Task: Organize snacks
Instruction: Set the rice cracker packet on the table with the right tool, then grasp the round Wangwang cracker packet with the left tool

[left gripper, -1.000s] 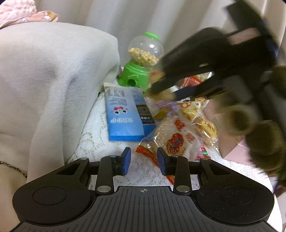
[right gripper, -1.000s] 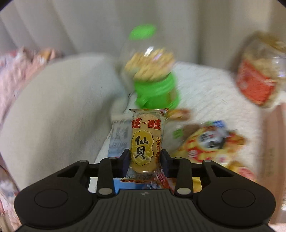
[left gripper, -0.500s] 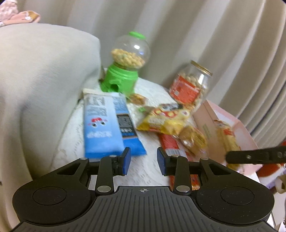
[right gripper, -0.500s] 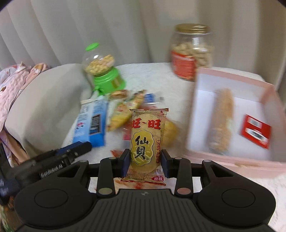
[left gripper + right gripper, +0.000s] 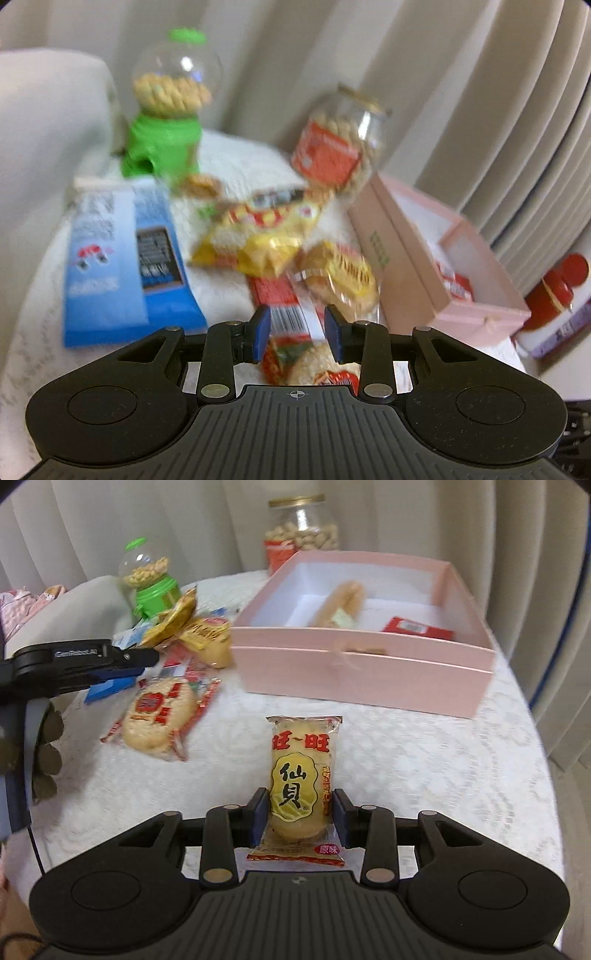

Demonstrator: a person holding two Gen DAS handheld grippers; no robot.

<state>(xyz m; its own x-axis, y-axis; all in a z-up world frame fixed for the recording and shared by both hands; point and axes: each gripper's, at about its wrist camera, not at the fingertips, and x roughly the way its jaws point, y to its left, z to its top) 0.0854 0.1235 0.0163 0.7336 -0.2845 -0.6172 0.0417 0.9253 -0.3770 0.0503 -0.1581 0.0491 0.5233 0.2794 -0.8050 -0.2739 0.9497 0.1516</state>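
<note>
Snack sorting on the white tablecloth

Right gripper clamps a yellow rice-cracker packet before the pink box; left gripper, fingers parted and empty, hovers over the red cracker packet.

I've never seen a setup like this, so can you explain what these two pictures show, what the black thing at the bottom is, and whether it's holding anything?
No robot here: a person holds a two-finger gripper in each hand, and each gripper carries a camera looking forward along its fingers. The black shape at the bottom is the gripper itself.

In the right gripper's view, the right gripper is shut on a yellow rice cracker packet. Ahead on the white tablecloth stands a pink box with a few snacks already inside.

In the blurrier left gripper's view, the left gripper is open and holds nothing, above a pile of snack packets. Nearby are a blue packet, a green candy dispenser and a peanut jar.
</note>
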